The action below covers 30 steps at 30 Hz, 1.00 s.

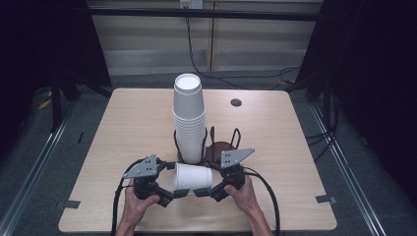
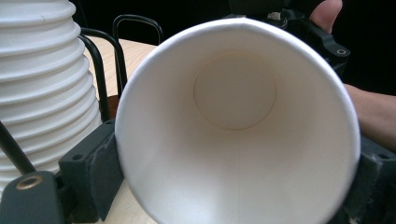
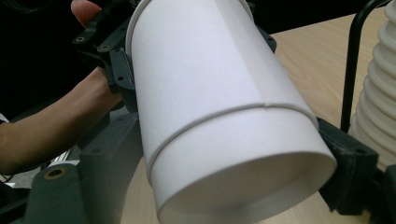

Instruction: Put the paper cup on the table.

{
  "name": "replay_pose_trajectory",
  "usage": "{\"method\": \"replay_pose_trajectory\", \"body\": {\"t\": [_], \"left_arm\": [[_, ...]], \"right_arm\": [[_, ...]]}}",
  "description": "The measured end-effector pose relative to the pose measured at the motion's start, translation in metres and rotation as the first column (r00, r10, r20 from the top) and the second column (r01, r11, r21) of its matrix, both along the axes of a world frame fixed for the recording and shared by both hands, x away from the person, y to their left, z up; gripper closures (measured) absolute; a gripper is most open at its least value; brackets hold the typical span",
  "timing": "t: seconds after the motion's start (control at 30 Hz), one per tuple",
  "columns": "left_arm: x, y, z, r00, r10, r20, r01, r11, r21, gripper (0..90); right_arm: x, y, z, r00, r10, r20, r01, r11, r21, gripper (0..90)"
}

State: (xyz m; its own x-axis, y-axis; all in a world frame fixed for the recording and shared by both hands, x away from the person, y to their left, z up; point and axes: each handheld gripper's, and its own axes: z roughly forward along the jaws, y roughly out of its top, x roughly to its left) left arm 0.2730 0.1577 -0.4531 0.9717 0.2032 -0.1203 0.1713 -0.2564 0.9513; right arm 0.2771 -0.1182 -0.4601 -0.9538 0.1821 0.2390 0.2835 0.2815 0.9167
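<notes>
A white paper cup [image 1: 193, 177] lies on its side just above the table's front, held between my two grippers. Its open mouth faces my left gripper [image 1: 173, 189], whose pads press on the rim from both sides [image 2: 236, 163]; the cup's inside is bare. My right gripper [image 1: 206, 189] is shut on the cup's narrow base end, a jaw on each side [image 3: 233, 177]. A thin raised line rings the cup's wall [image 3: 224, 116]. A tall stack of upside-down white cups [image 1: 189, 118] stands just behind, inside a black wire holder [image 1: 211, 142].
The light wooden table [image 1: 275, 147] has a round cable hole [image 1: 236, 102] at the back right. The stack [image 2: 42, 84] and wire loops [image 2: 100, 79] sit close to both grippers. Cables trail from each gripper toward the front edge. Dark floor surrounds the table.
</notes>
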Motion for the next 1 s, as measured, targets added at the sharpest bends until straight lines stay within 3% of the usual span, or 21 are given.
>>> {"method": "replay_pose_trajectory", "body": {"t": [0.43,0.63,0.83,1.0], "left_arm": [[-0.001,0.004,0.003,0.9992,0.039,-0.006,-0.039,0.9992,0.007,10.9],[-0.001,0.006,0.003,0.9984,0.056,-0.007,-0.056,0.9984,0.012,10.8],[-0.001,0.01,0.003,0.9969,0.078,-0.004,-0.078,0.9964,0.033,10.8],[-0.001,0.016,0.004,0.9953,0.097,-0.007,-0.096,0.9937,0.058,10.8]], "right_arm": [[-0.002,-0.002,0.0,0.9986,-0.05,0.018,0.05,0.999,0.012,13.1],[-0.004,-0.005,-0.003,0.9941,-0.103,0.032,0.103,0.995,0.014,12.9],[-0.009,-0.007,-0.004,0.9827,-0.171,0.071,0.17,0.985,0.017,12.9],[-0.013,-0.01,-0.008,0.9688,-0.237,0.074,0.235,0.971,0.033,12.8]]}}
